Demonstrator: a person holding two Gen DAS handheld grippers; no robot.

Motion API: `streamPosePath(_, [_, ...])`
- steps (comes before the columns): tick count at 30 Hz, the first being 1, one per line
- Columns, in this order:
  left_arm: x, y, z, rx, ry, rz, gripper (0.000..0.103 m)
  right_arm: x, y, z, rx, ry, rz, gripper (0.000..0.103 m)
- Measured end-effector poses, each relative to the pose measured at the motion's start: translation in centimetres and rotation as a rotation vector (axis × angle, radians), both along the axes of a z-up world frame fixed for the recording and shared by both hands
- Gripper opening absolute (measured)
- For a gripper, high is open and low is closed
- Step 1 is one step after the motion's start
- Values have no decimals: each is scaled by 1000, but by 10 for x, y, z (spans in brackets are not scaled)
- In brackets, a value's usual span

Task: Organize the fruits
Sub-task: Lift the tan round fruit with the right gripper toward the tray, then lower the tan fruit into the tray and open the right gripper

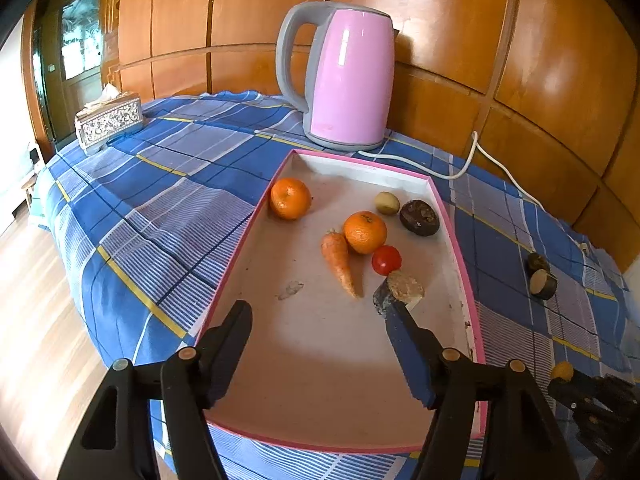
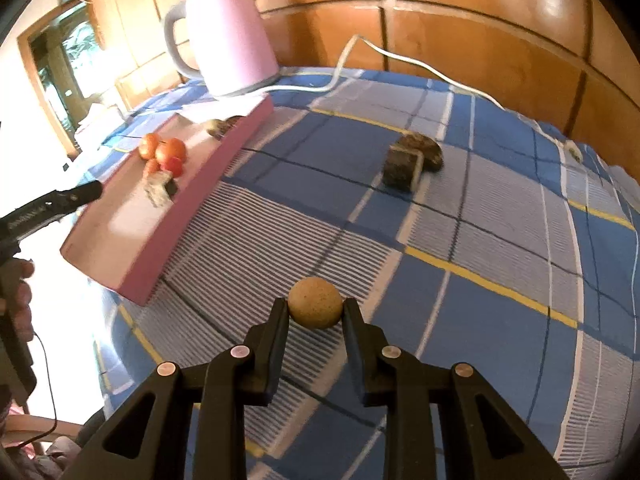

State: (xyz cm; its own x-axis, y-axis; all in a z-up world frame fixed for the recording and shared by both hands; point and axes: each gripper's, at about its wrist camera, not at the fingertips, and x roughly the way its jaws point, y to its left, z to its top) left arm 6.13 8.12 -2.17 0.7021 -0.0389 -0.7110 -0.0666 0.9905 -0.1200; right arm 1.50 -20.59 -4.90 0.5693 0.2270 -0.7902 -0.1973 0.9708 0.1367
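Note:
A pink-rimmed tray (image 1: 256,216) holds two oranges (image 1: 290,198) (image 1: 365,232), a carrot (image 1: 339,258), a red tomato (image 1: 386,260), a small yellowish fruit (image 1: 387,203), a dark round fruit (image 1: 419,217) and a cut brown chunk (image 1: 404,286). My left gripper (image 1: 316,312) is open over the tray, its right finger touching the chunk. My right gripper (image 2: 316,312) is shut on a small tan round fruit (image 2: 315,307) above the cloth, right of the tray (image 2: 192,196). Two dark cut pieces (image 2: 412,160) lie on the cloth farther right.
A pink kettle (image 1: 344,76) stands behind the tray with its white cord (image 1: 460,168) trailing right. A silver tissue box (image 1: 108,122) sits at the far left. The blue checked cloth (image 1: 160,200) drops off at the table's left edge. A wooden wall stands behind.

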Motion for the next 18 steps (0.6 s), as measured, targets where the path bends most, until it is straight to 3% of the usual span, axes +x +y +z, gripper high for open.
streamPosePath(18, [10, 46, 11, -15, -32, 127, 70, 18, 111, 53, 31, -95, 290, 27])
